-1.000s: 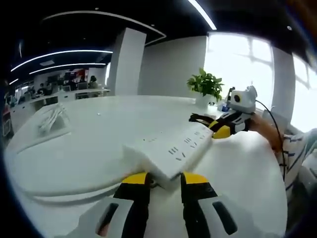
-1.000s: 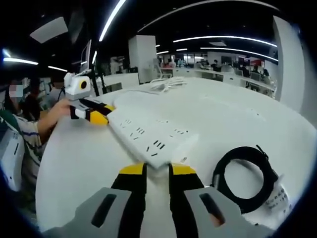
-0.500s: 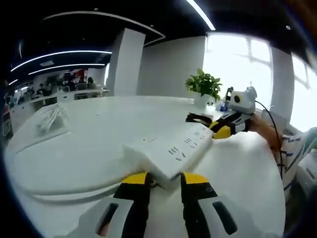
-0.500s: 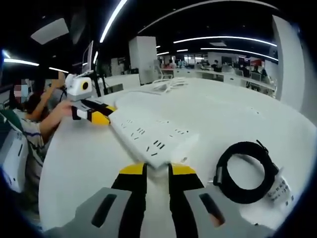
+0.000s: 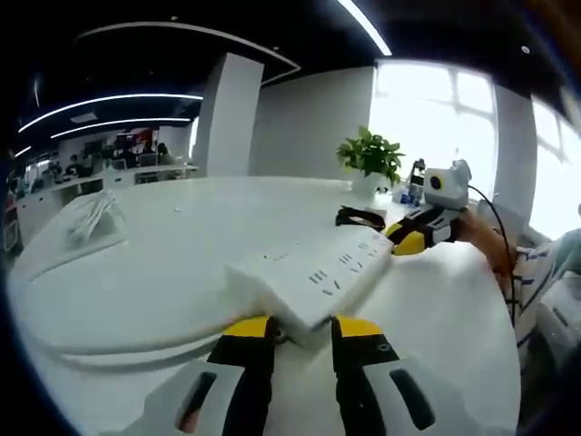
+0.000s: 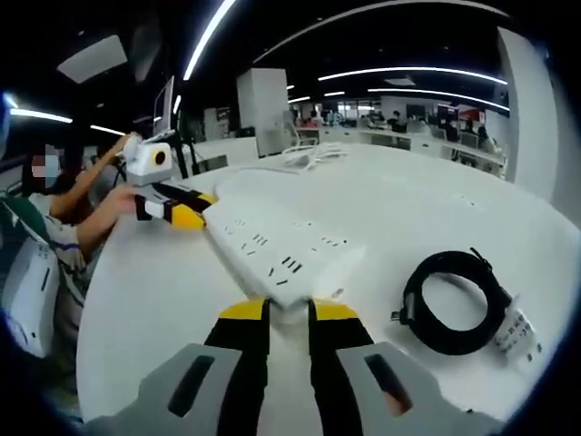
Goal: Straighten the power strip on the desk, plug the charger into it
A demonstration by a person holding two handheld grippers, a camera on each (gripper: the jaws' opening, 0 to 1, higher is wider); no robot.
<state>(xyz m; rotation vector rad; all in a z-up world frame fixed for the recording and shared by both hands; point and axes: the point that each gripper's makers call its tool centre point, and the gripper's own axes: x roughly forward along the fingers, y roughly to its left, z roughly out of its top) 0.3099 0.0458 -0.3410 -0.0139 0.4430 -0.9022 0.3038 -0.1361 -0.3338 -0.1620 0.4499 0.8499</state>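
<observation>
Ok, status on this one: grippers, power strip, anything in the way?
Left gripper and right gripper each clamp one end of the power strip. Black coiled cable lies beside it on the desk, apart.

Bright window (image 5: 436, 118), open-plan office

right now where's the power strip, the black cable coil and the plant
power strip (image 6: 272, 250), right gripper view, its socket face
cable coil (image 6: 457, 302), right gripper view, the loop's near side
plant (image 5: 369, 152), left gripper view, its leaves

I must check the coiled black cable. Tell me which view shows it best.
The right gripper view: the coiled black cable lies whole and near on the desk. In the left gripper view it is small and far behind the power strip.
</observation>
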